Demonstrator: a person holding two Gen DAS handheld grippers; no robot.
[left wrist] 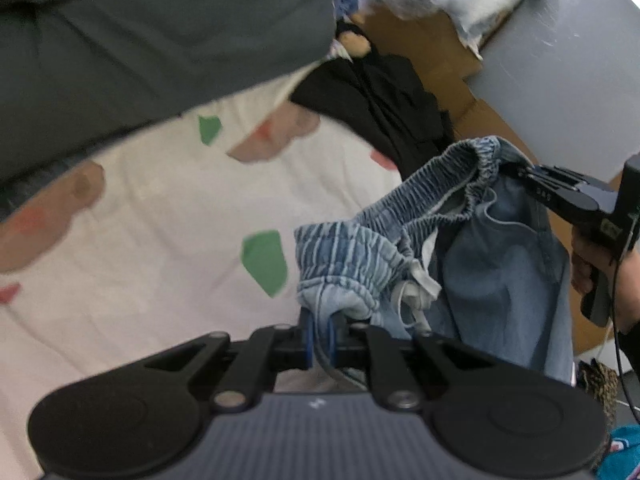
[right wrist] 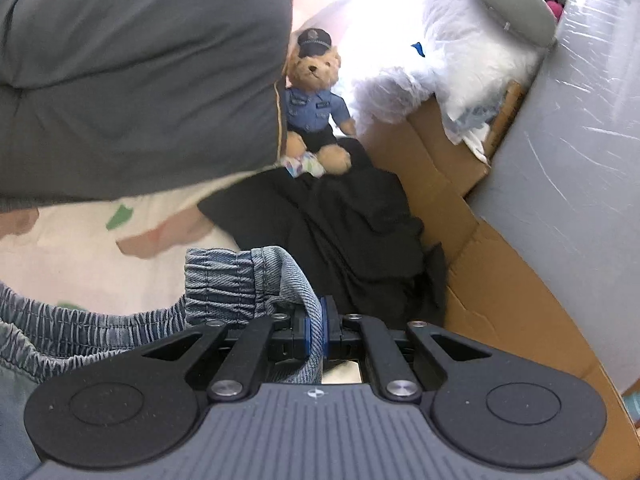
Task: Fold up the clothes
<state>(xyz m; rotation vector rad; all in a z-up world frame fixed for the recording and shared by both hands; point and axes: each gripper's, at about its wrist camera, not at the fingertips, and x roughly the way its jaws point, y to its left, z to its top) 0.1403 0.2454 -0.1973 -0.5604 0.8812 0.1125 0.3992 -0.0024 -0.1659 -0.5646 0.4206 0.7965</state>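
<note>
A pair of light blue denim shorts (left wrist: 492, 264) with an elastic waistband hangs in the air above the bed. My left gripper (left wrist: 320, 328) is shut on one end of the waistband. My right gripper (right wrist: 316, 328) is shut on the other end of the waistband (right wrist: 236, 280); it also shows in the left wrist view (left wrist: 516, 170), gripping the band at the right. The waistband sags loosely between the two grippers. The legs of the shorts hang down out of full view.
The bed has a white sheet (left wrist: 160, 240) with green and pink patches. A grey duvet (right wrist: 140, 80) lies at the back left. A black garment (right wrist: 340, 232) and a teddy bear in blue uniform (right wrist: 316, 108) lie beyond. Cardboard (right wrist: 480, 260) and a grey wall (right wrist: 580, 160) stand at the right.
</note>
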